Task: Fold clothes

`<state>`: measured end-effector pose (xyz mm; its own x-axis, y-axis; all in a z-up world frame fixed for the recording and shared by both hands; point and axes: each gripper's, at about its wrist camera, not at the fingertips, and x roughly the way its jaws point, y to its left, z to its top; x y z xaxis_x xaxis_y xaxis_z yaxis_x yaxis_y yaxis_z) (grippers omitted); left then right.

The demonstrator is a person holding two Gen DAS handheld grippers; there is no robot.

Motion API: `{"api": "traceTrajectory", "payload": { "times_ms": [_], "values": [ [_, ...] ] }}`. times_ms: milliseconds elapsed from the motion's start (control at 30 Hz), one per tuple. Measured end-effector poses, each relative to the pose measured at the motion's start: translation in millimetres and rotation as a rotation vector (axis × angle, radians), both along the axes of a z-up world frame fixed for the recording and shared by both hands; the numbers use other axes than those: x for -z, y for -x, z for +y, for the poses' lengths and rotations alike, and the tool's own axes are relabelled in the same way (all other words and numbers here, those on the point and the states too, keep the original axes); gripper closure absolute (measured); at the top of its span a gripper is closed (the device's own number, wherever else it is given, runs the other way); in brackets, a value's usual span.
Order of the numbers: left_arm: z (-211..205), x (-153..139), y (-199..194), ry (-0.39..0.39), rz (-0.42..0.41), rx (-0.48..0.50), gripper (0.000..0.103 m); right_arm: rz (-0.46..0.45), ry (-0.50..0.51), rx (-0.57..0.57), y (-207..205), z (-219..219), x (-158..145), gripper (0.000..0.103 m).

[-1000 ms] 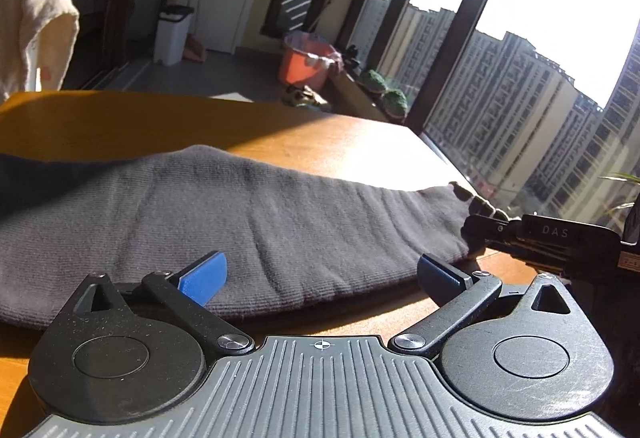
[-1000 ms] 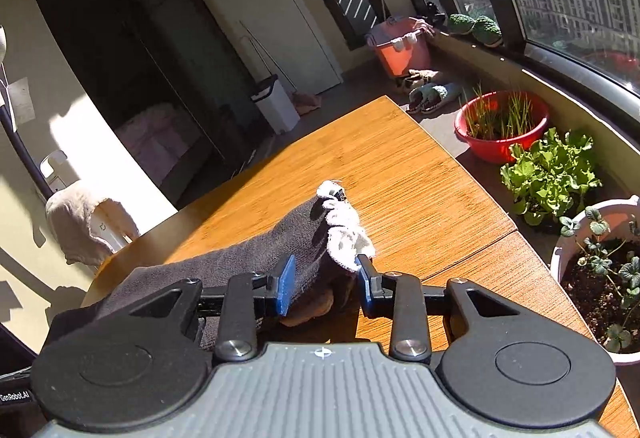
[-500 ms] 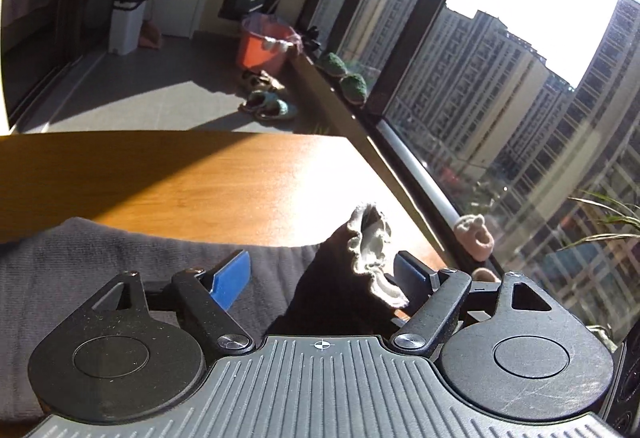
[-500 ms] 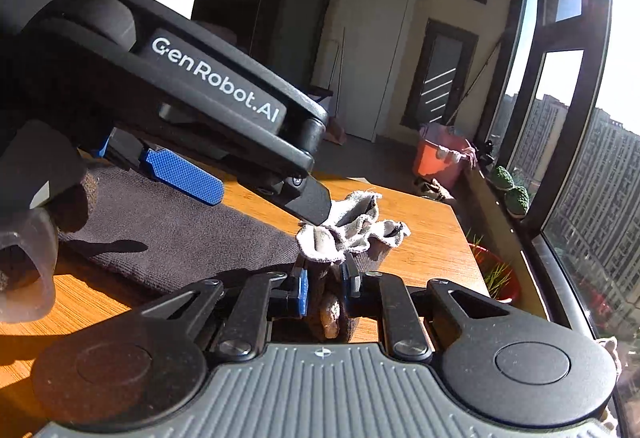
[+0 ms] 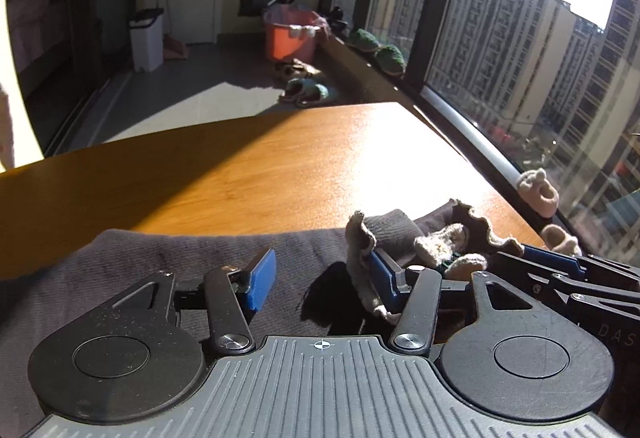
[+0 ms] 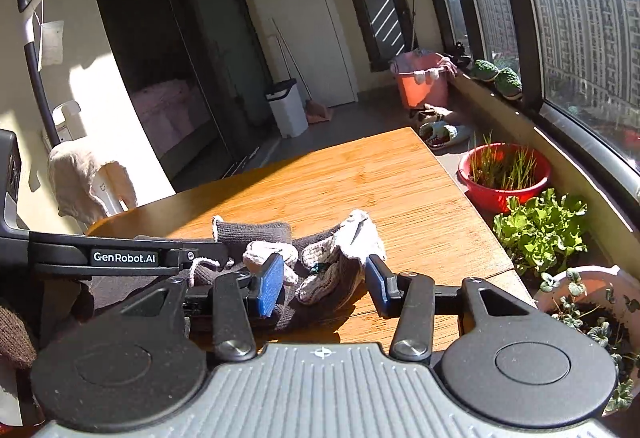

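Our left gripper [image 5: 320, 278] and right gripper [image 6: 326, 282] both gape wide over the dark garment [image 5: 160, 262] on the desk [image 5: 280, 174], gripping nothing.

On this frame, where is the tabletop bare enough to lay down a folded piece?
The wooden table is bare beyond the grey garment, out to its far edge and window-side edge. The near side is crowded: its bunched cuff and both hand-held grippers, left and right.

A dark grey knit garment [image 5: 160, 258] lay flat on the near left, its pale ruffled cuff [image 6: 352, 238] bunched upward at right.
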<state>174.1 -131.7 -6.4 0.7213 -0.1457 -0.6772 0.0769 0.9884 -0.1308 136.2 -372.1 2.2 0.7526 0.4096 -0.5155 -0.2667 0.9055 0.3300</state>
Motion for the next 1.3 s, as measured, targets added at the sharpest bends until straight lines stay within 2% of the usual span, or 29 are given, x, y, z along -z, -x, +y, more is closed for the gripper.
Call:
{"api": "traceTrajectory", "payload": {
  "times_ms": [100,133,167,200,267,367,467,567,667,767,833,933,1000,1067,1167,1233,1300],
  "values": [
    [3.8,2.1,1.5,0.009,0.003,0.002,0.045,0.047,-0.039,0.039,-7.9,-7.7,12.8,0.061],
    [5.9,2.1,0.4,0.016,0.005,0.001,0.045,0.067,-0.053,0.042,-10.3,-8.8,15.5,0.068],
    [8.2,1.5,-2.4,0.021,0.006,0.001,0.045,0.063,-0.058,0.032,-9.3,-8.0,14.9,0.088],
    [9.5,1.3,-2.5,0.023,0.006,-0.001,0.045,0.035,-0.049,0.011,-5.7,-5.1,11.0,0.09],
    [12.5,1.8,-2.0,0.031,0.007,-0.003,0.045,-0.041,-0.018,-0.046,5.2,5.2,1.3,0.092],
    [18.7,0.7,0.9,0.061,0.009,-0.02,0.046,-0.171,0.129,-0.185,26.5,43.9,-13.8,0.095],
    [32.6,-14.7,6.6,0.128,-0.021,-0.059,0.046,-0.221,0.291,-0.275,37.9,81.6,-11.7,0.094],
    [37.2,-36.5,14.1,0.163,-0.071,-0.044,0.04,-0.257,0.413,-0.315,44.6,107.7,-2.8,0.094],
    [19.5,-42.1,12.0,0.124,-0.077,0.017,0.036,-0.292,0.49,-0.326,48.1,123.3,-0.1,0.094],
    [-0.3,-25.0,-0.9,0.067,-0.04,0.039,0.04,-0.298,0.503,-0.331,48.8,122.8,-0.6,0.093],
    [-3.6,-9.4,-9.0,0.04,-0.008,0.02,0.042,-0.279,0.458,-0.329,46.8,113.6,-4.8,0.093],
    [6.7,2.7,-9.9,0.078,-0.002,0.0,0.041,-0.198,0.28,-0.318,40.4,79.5,-18.3,0.089],
    [13.2,4.1,-8.0,0.099,0.003,-0.002,0.04,-0.142,0.149,-0.277,34.3,56.0,-23.9,0.078],
    [17.5,5.2,-5.9,0.112,0.005,-0.002,0.04,-0.059,0.009,-0.2,20.9,34.7,-23.2,0.075],
    [20.8,7.4,-3.4,0.122,0.002,-0.006,0.039,0.066,-0.157,-0.108,-2.2,21.6,-7.3,0.064],
    [23.8,8.5,-2.1,0.131,0.0,-0.007,0.039,0.118,-0.214,-0.078,-11.1,21.0,5.3,0.057],
    [28.4,8.7,-2.6,0.148,0.004,-0.012,0.039,0.144,-0.214,-0.075,-13.3,28.3,16.3,0.053]
  ]
}}
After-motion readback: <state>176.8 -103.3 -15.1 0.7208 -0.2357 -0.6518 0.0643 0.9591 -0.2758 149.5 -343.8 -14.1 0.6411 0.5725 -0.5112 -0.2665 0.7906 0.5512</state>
